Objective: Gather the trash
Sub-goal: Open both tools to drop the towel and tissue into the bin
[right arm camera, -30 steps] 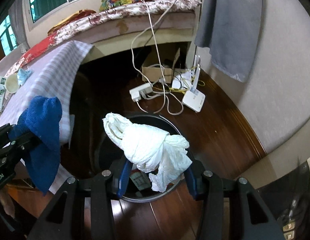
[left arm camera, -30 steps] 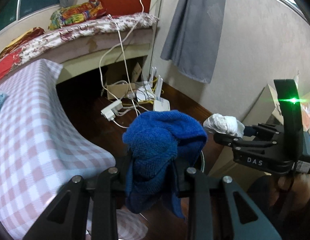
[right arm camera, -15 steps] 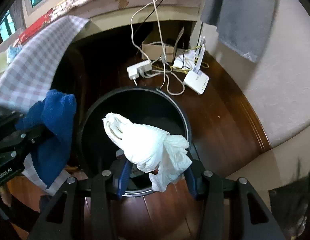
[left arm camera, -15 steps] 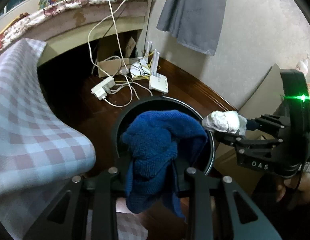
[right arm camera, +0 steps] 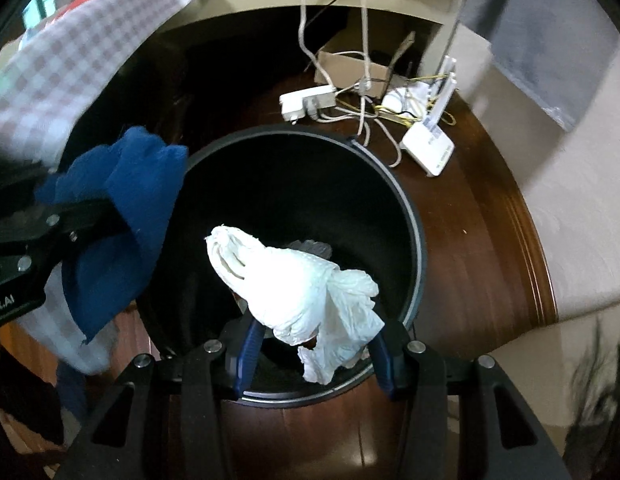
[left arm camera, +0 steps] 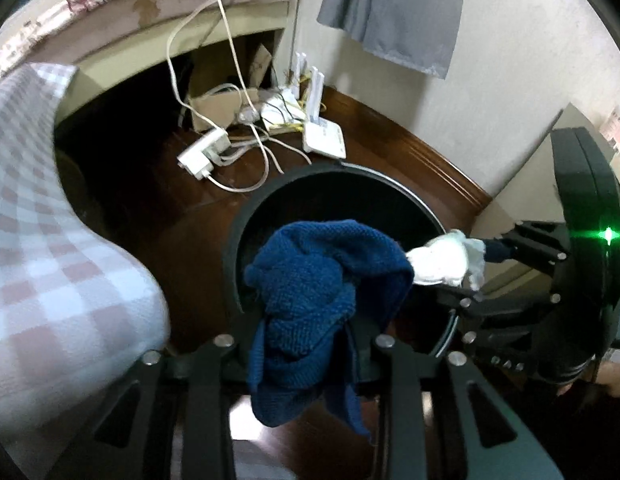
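Two grippers hang over our black bin (right arm camera: 409, 216). Our left gripper (left arm camera: 306, 344) has just been opening, with the blue cloth (left arm camera: 321, 280) between its jaws. Our right gripper (right arm camera: 313, 356) pinches the white tissue (right arm camera: 298, 284) above the bin.

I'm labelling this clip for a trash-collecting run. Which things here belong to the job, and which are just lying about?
Part of the job:
- blue cloth in the left hand-held gripper
- white crumpled tissue in the right hand-held gripper
- black bin

Just lying about:
- power strip
- white router
- cardboard box
- checked cloth
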Demonstrator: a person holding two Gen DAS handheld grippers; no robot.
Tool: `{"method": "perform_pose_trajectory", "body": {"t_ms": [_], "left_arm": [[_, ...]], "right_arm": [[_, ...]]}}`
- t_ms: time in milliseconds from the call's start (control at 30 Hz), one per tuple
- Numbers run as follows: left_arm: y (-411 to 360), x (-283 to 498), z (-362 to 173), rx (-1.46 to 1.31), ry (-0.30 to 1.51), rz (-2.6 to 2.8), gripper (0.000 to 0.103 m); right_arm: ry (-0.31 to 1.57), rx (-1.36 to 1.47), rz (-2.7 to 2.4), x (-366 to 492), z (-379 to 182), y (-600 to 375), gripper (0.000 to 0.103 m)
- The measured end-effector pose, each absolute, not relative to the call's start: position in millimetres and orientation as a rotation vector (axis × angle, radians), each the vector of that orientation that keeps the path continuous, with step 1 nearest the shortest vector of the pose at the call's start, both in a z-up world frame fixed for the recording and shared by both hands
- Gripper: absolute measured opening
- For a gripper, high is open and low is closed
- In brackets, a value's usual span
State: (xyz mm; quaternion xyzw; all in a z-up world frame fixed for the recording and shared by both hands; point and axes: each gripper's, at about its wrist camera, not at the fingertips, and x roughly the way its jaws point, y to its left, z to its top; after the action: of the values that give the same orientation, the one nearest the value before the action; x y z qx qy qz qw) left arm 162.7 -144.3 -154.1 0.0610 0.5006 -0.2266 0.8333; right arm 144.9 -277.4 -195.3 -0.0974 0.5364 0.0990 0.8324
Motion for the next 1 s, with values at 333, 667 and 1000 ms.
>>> {"method": "perform_pose_trajectory", "body": {"t_ms": [333,667,1000], "left_arm": [[-142,159,-169,0.182,1.074,-0.406,0.098],[-141,154,-158,0.180,1.035,-0.395,0.100],[-148,149,-135,0.173,0.988,-0.413,0.102]], "right_arm": [[1.108,-0.309,0.034,142,-200,-307,0.092],[1.117,-0.201,-0.031,137,-185,-320,0.099],[1.066,-0.104,-0.085,128,-150,-335,0.103]]}}
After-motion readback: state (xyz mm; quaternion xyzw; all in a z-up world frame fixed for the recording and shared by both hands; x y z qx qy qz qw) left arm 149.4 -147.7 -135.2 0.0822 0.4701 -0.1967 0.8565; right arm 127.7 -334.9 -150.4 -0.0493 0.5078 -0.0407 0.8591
